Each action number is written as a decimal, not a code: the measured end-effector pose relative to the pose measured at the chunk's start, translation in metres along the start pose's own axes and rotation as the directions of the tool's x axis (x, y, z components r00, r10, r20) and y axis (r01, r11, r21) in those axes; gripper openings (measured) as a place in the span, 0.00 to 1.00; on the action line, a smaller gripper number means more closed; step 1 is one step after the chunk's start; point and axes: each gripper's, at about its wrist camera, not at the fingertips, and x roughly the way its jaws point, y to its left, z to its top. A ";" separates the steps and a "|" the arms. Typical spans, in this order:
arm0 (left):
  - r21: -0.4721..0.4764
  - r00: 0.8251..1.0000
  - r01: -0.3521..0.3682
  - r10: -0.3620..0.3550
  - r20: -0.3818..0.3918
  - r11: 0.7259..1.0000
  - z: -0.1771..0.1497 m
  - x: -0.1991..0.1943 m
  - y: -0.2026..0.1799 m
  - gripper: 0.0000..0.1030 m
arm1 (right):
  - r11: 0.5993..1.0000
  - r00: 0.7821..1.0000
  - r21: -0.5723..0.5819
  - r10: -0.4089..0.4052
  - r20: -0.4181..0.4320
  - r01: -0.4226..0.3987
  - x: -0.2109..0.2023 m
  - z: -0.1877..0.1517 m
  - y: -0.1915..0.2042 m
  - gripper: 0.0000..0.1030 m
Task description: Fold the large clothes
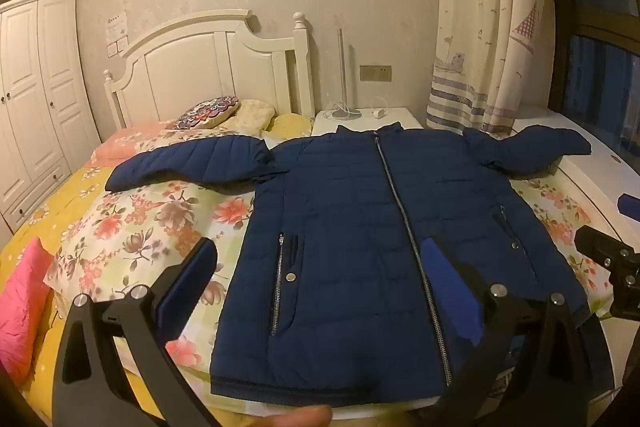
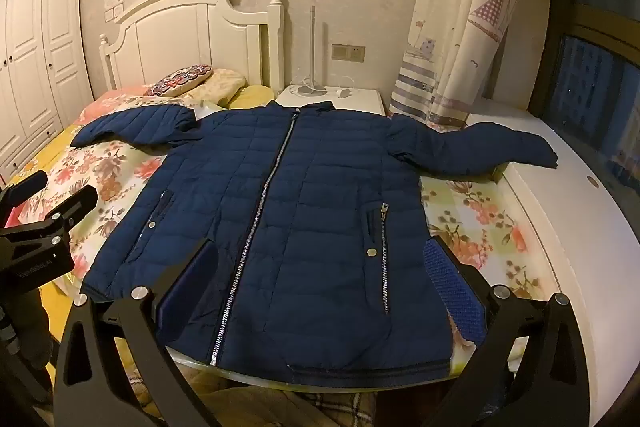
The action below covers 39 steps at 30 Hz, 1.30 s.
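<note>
- Nearest the onlooker, the left gripper (image 1: 320, 267) hangs over the coat's near hem, fingers spread wide and holding nothing; it looks poised, not committed.
- Beside it, the right gripper (image 2: 320, 263) hovers the same way, fingers apart and empty, seemingly so each tool can take its own side.
- The navy puffer jacket (image 2: 288, 211) lies face up on the floral bedspread (image 2: 476, 223), zipped shut, hem toward the near edge, which keeps the front panels from sliding during a fold.
- Both sleeves are spread out flat: the left sleeve (image 1: 192, 163) over the quilt, the right sleeve (image 2: 484, 151) reaching onto a white ledge (image 2: 560, 195), likely so each can be folded inward first.
- Farther off, pillows (image 1: 224, 113) sit clear of the collar; whether the collar touches the white nightstand (image 1: 368, 119) is hard to tell.
</note>
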 end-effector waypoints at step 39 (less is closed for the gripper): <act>0.010 1.000 0.005 -0.005 -0.016 1.000 -0.013 0.008 0.005 0.98 | 1.000 1.000 0.007 0.013 -0.007 -0.013 0.005 -0.004 -0.002 0.96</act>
